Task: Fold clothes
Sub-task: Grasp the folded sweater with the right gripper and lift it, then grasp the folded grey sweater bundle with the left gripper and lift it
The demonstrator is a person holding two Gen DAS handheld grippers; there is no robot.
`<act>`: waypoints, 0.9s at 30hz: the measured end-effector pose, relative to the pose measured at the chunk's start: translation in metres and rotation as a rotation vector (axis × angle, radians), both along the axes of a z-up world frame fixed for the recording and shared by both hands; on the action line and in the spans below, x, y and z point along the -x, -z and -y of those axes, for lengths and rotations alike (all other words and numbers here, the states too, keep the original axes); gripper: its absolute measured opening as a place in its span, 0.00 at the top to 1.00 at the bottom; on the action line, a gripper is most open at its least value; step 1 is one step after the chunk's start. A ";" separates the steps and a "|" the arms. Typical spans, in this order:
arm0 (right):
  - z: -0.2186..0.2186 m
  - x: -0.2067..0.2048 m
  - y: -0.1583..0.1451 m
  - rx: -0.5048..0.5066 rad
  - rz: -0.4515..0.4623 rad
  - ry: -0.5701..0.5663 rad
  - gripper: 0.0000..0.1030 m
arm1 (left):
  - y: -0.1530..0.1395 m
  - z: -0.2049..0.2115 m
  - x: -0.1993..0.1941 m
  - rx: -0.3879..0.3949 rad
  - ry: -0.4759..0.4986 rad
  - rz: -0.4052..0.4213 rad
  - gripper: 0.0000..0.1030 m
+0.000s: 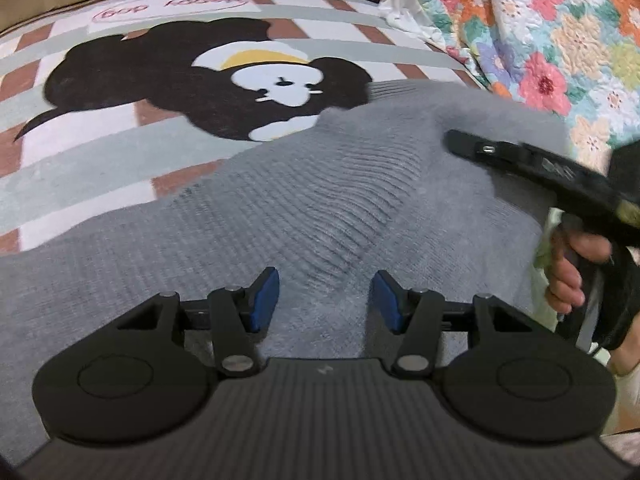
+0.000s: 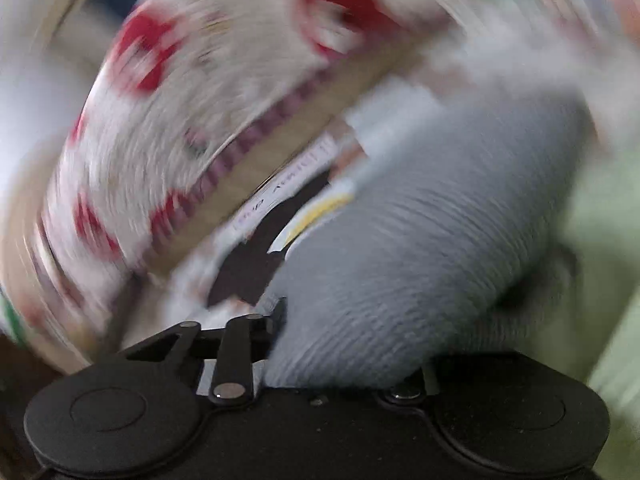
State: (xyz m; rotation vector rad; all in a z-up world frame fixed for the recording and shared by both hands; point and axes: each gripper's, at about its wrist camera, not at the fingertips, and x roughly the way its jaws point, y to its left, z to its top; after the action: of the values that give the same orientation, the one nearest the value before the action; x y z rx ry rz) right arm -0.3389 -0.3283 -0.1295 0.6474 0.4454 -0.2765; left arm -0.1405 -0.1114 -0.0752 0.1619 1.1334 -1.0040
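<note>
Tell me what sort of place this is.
Probably a bedroom or living room at home. A grey knitted sweater lies spread on a cartoon dog rug, a floral quilt hangs beside it, and a hand holds the right tool over the sweater.

Blurred view, right tongs buried in grey knit sweater, jaws hidden

Home: cartoon rug, floral quilt

Grey ribbed-knit sweater; rug striped white, pale green and brown, bearing a black-and-white cartoon dog; multicoloured floral quilt; black left claw, blue pads.
</note>
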 end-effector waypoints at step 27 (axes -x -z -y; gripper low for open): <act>-0.211 -0.063 -0.064 0.542 -0.102 -1.055 0.42 | -0.040 -0.226 -0.038 0.114 -0.613 -0.124 0.47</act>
State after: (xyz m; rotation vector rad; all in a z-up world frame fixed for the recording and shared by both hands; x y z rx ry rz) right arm -0.2763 -0.1170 -0.0656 -0.1805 0.7152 0.5657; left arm -0.1020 0.1148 -0.0351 -0.3290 1.1346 -0.5302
